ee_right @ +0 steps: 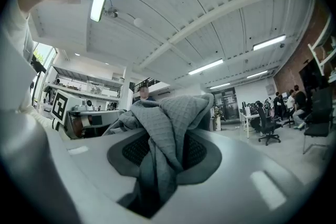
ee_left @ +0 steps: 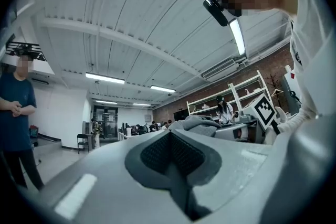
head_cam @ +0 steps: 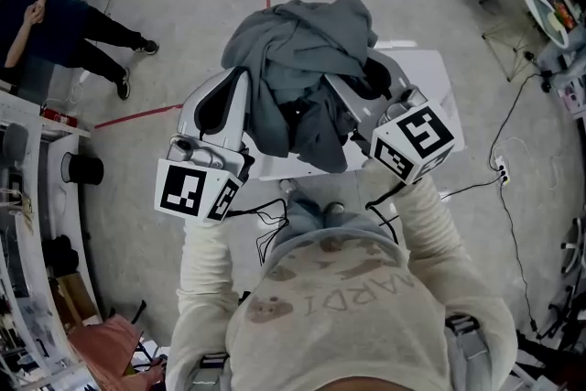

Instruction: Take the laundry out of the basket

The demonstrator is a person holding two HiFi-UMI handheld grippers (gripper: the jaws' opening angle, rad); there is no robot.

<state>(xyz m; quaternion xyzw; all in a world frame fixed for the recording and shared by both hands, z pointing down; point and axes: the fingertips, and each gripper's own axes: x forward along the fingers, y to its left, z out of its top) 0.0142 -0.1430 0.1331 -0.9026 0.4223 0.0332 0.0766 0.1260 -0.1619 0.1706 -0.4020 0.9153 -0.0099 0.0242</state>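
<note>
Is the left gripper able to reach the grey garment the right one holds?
Probably yes: the grey garment hangs right beside the left gripper with nothing between, though its jaws are shut and must open first.

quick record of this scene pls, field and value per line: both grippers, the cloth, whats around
left gripper: jaws together, nothing between them, raised beside the cloth
right gripper: jaws clamped on a fold of the grey garment
grey garment: held up, bunched over both grippers, its tail hanging between them
basket: not in any view
below the garment: white surface
bystander: person in dark clothes, upper left of the head view
</note>
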